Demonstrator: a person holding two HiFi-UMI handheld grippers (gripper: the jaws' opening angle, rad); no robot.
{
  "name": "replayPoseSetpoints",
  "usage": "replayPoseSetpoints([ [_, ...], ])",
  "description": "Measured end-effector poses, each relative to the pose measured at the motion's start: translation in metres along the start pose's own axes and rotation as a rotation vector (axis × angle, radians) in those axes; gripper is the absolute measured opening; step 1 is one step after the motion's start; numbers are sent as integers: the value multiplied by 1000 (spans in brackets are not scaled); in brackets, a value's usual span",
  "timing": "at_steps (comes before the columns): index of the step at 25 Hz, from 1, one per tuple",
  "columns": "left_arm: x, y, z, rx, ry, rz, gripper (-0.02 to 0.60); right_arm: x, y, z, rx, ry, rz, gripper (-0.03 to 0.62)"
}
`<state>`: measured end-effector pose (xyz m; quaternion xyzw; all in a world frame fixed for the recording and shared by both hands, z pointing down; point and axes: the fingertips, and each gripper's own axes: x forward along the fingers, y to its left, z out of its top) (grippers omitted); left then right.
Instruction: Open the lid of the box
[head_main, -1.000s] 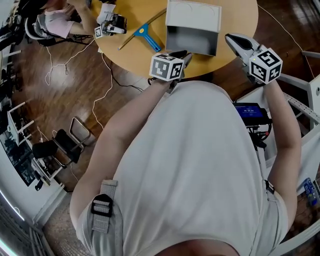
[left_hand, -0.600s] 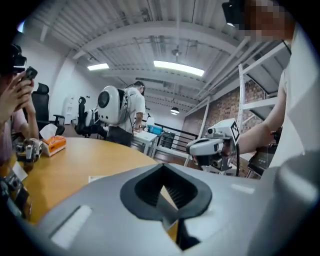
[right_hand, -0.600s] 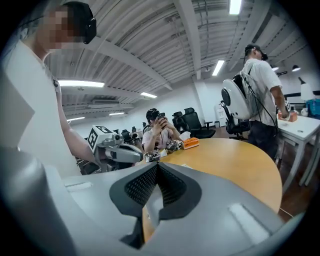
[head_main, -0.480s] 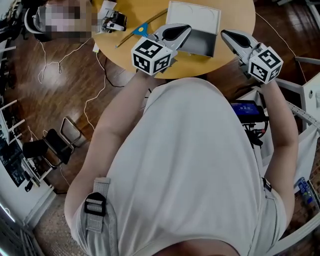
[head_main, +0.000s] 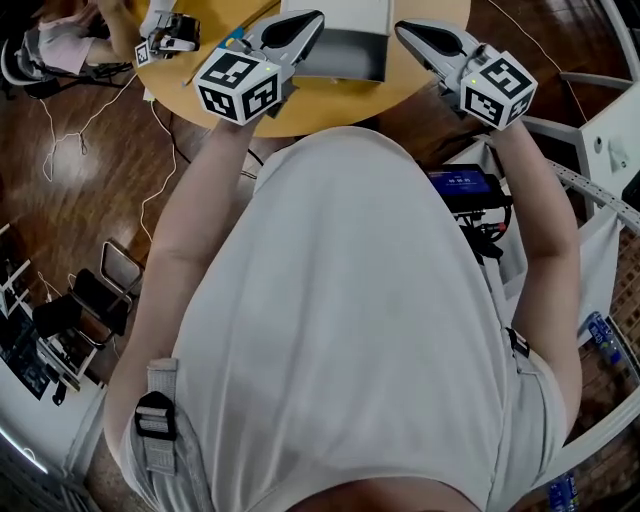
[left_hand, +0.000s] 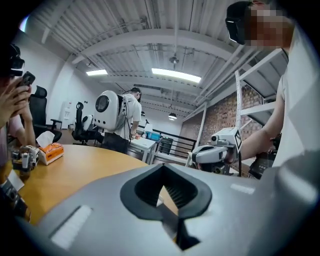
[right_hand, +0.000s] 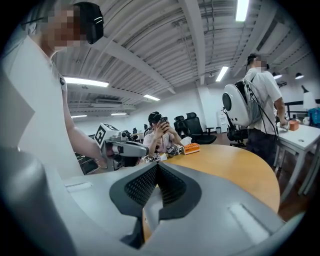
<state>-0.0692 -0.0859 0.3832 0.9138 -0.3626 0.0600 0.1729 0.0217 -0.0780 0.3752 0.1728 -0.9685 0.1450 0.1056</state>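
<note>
The box (head_main: 345, 55) stands at the far side of the round wooden table (head_main: 330, 100); it shows a white top panel and a grey face below, cut off by the top edge of the head view. My left gripper (head_main: 312, 18) is held above the table at the box's left front corner, shut with nothing between its jaws (left_hand: 162, 167). My right gripper (head_main: 403, 28) hovers at the box's right side, also shut and empty (right_hand: 157, 167). Each gripper view shows the other gripper across from it, and the box is hidden in both.
A blue-handled tool (head_main: 235, 35) and another gripper device (head_main: 170, 30) lie on the table's left part, near a seated person (head_main: 60, 40). An orange tissue box (left_hand: 50, 150) sits farther along. A black device with a blue screen (head_main: 460, 185) and a white frame (head_main: 600, 200) stand at right.
My left gripper has lifted from the table's near edge in front of the box and now sits raised at the box's left corner. The right gripper kept its place beside the box.
</note>
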Motion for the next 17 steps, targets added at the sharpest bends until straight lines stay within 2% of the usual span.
replayPoseSetpoints([
  [17, 11, -3, -3, 2, 23, -23, 1, -1, -5, 0, -1, 1, -14, 0],
])
